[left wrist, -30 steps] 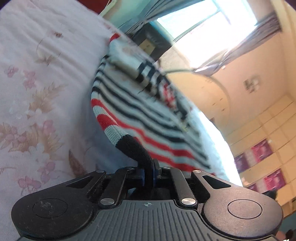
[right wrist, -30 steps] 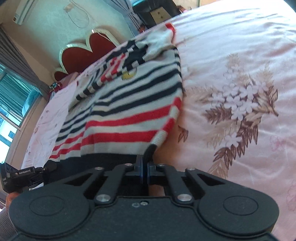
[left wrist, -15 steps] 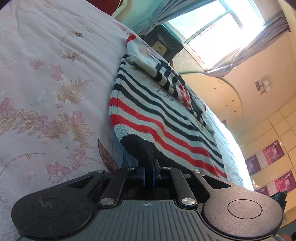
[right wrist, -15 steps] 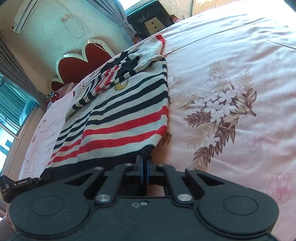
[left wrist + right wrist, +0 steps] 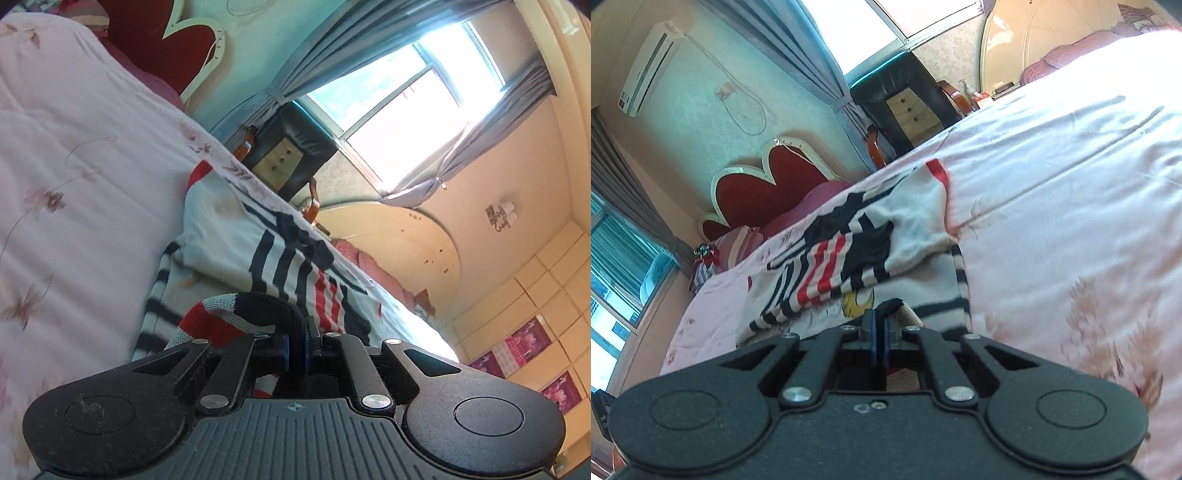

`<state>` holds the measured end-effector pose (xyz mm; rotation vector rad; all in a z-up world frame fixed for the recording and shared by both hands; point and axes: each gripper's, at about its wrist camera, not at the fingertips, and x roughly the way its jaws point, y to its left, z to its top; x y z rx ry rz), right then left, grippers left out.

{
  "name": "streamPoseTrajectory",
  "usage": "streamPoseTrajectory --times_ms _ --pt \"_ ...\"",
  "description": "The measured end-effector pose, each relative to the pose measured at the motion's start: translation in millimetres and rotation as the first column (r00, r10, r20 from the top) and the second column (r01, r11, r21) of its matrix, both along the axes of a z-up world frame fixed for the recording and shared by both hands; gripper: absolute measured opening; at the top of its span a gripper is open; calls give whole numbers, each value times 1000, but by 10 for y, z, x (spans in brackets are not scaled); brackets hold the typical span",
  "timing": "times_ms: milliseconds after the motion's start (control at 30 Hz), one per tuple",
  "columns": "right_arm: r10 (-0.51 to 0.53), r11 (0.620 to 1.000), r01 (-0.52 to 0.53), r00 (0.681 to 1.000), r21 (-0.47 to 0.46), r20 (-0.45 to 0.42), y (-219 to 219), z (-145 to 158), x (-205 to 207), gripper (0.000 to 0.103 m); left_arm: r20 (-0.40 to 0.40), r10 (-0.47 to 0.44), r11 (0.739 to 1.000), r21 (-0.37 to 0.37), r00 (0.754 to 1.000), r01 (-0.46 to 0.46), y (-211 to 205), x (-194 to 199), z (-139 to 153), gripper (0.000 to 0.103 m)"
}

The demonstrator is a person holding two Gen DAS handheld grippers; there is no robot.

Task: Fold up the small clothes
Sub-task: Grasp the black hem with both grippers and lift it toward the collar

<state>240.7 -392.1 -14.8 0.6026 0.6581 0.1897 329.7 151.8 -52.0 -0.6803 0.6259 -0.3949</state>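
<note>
We clamp both jaws on the striped sweater's dark hem: left gripper, right gripper. Its body lies on the bed, stretching toward twelve o'clock.

no text can be read in either view. the pink wall posters are too blurred.
</note>
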Motion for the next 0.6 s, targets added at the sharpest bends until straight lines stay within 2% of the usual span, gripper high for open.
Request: streamPoseTrajectory --times_ms 167,367,467,600 --pt "-28 999 29 999 35 -21 -93 -47 707 5 -41 -28 997 71 999 31 -129 804 66 7" --pt "-51 995 59 995 87 -90 -167 -361 1551 5 -164 -57 988 135 985 80 -198 1733 -155 7" --pt "-57 993 69 991 91 -123 -147 -541 1900 5 -187 -52 992 103 981 72 -177 2018 -271 7" --pt "-82 984 100 989 147 -122 -163 -716 2247 5 -157 -60 994 83 986 74 -264 2296 -388 10"
